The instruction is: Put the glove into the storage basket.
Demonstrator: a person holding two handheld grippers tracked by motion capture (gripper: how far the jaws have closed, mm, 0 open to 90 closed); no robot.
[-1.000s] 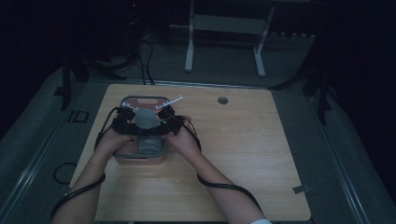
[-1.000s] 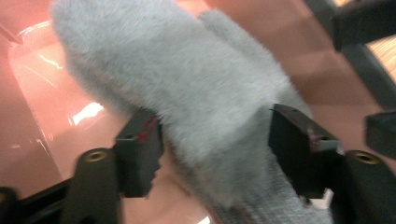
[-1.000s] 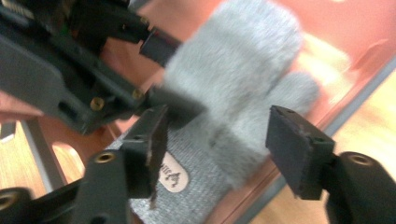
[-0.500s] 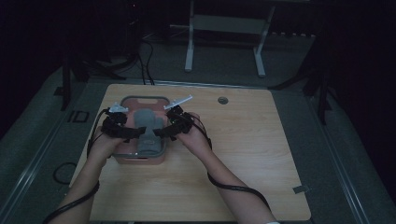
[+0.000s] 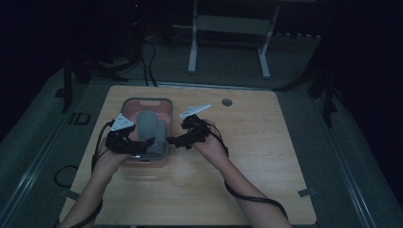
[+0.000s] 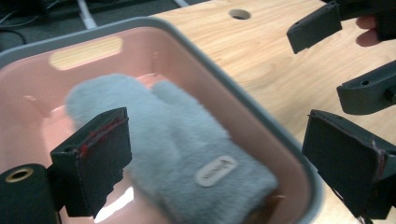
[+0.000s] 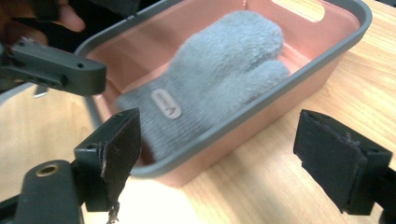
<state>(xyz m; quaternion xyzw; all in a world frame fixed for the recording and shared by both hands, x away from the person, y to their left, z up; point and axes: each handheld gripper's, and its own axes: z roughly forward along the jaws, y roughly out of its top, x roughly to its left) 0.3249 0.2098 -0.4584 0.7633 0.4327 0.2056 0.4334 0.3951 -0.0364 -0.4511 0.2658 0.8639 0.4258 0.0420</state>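
Two tools: left tool [image 5: 153, 141] and right tool [image 5: 169, 140], jaws just opened wide, nothing between them
Mitten: grey mitten [image 5: 150, 129] lies flat inside pink bin [image 5: 145, 102]
Bin: on wooden surface [image 5: 247, 156], between both tools

A grey mitten [image 7: 219, 74] of fluffy, matt fleece with a small smooth label is seen in a glossy pink plastic tub [image 7: 299, 84], rimmed in grey. The table [image 5: 266, 156] is pale, smooth wood grain.
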